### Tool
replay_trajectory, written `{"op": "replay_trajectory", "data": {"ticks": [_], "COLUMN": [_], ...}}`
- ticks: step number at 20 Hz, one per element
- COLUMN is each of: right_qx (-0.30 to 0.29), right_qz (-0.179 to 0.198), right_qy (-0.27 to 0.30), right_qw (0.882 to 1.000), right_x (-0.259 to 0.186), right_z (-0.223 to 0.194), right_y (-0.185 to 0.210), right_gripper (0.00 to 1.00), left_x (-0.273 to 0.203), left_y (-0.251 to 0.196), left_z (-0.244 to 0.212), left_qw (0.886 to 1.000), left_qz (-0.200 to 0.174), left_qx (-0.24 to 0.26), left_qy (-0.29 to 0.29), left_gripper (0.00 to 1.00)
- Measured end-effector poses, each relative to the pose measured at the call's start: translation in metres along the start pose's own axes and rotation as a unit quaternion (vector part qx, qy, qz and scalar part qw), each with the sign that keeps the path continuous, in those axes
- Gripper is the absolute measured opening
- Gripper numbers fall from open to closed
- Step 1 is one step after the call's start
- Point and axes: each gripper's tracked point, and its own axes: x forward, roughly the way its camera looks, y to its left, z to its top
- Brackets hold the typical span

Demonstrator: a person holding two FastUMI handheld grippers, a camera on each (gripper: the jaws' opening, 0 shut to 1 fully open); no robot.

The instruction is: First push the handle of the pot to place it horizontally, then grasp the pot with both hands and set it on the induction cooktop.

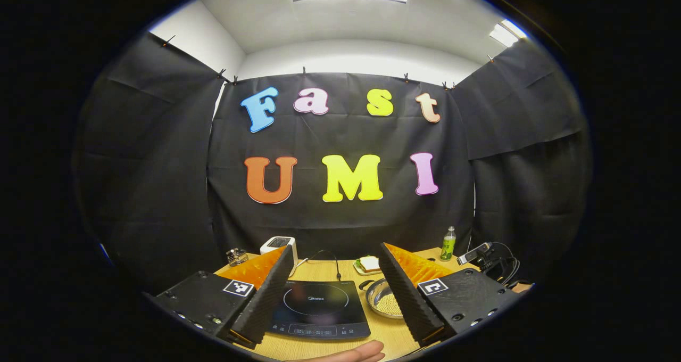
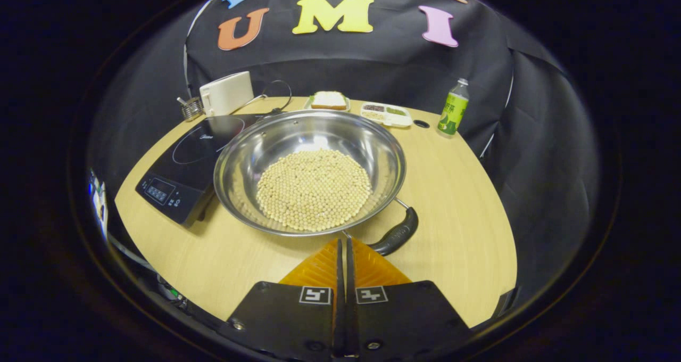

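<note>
In the right gripper view a steel pot [image 2: 255, 154] holding pale beans [image 2: 314, 189] sits mid-table, just right of the black induction cooktop [image 2: 181, 159]. Its dark handle [image 2: 398, 233] sticks out at the near right and angles toward me. My right gripper [image 2: 343, 240] is shut with nothing in it, its tips at the pot's near rim, just left of the handle's end. My left gripper [image 1: 335, 247] is open and held above the table's near edge. Between its fingers lies the cooktop [image 1: 319, 306], and its right finger partly hides the pot [image 1: 382, 298].
A white toaster [image 2: 226, 92], a small metal holder [image 2: 190, 108], a plate with bread [image 2: 329, 100], a compartment tray [image 2: 385, 114] and a green bottle [image 2: 452, 109] line the table's far edge. Cables and a device [image 1: 487, 258] lie at the far right. A hand [image 1: 356, 351] shows at the near edge.
</note>
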Motion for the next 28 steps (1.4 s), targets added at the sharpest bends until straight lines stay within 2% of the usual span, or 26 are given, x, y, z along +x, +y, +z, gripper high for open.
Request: {"op": "replay_trajectory", "data": {"ticks": [2,3,5,6,7,8,10,13,14,15,16,18,19,22,28], "right_qx": [0.001,0.003,0.013,0.016,0.015,0.013,0.014,0.02,0.022,0.024,0.023,0.021,0.019,0.022,0.051], "right_qz": [-0.01,-0.014,-0.021,-0.025,-0.032,-0.039,-0.049,-0.044,-0.043,-0.047,-0.051,-0.057,-0.06,-0.063,-0.047], "right_qy": [-0.006,-0.01,-0.016,-0.019,-0.022,-0.026,-0.031,-0.04,-0.043,-0.045,-0.048,-0.057,-0.062,-0.07,-0.077], "right_qw": [1.0,1.0,1.0,0.999,0.999,0.999,0.998,0.998,0.998,0.998,0.997,0.997,0.996,0.995,0.995], "right_x": [0.001,0.002,0.004,0.006,0.008,0.01,0.014,0.019,0.022,0.024,0.027,0.033,0.036,0.045,0.063], "right_z": [0.002,0.004,0.007,0.009,0.01,0.012,0.015,0.023,0.024,0.026,0.029,0.033,0.036,0.043,0.062], "right_y": [-0.012,-0.017,-0.027,-0.032,-0.036,-0.041,-0.048,-0.051,-0.054,-0.057,-0.061,-0.068,-0.071,-0.079,-0.09], "right_gripper": [0.0,0.04,0.04,0.0,0.07,0.04,0.04,0.04,0.01,0.04,0.01,0.04,0.0,0.04,0.04], "left_x": [0.0,0.001,0.002,0.003,0.004,0.005,0.007,0.008,0.008,0.009,0.01,0.012,0.012,0.017,0.053], "left_y": [0.0,-0.001,-0.002,-0.002,-0.003,-0.003,-0.006,-0.014,-0.014,-0.013,-0.013,-0.016,-0.017,-0.02,-0.028], "left_z": [-0.001,-0.003,-0.007,-0.009,-0.01,-0.011,-0.017,-0.028,-0.029,-0.029,-0.03,-0.033,-0.035,-0.041,-0.069], "left_qw": [1.0,1.0,1.0,1.0,1.0,1.0,1.0,0.999,0.999,0.999,0.999,0.999,0.999,0.999,0.998], "left_qz": [0.0,-0.001,-0.003,-0.003,-0.002,-0.001,-0.003,-0.016,-0.015,-0.014,-0.012,-0.014,-0.016,-0.019,-0.02], "left_qx": [-0.001,-0.001,-0.003,-0.004,-0.005,-0.006,-0.012,-0.022,-0.023,-0.024,-0.024,-0.027,-0.028,-0.023,-0.026], "left_qy": [0.001,0.002,0.005,0.007,0.007,0.005,0.004,0.018,0.019,0.02,0.02,0.021,0.023,0.026,0.058], "left_gripper": [0.96,0.96,0.96,0.96,0.96,0.96,0.96,0.96,0.96,0.96,0.96,0.96,0.96,0.96,0.96]}}
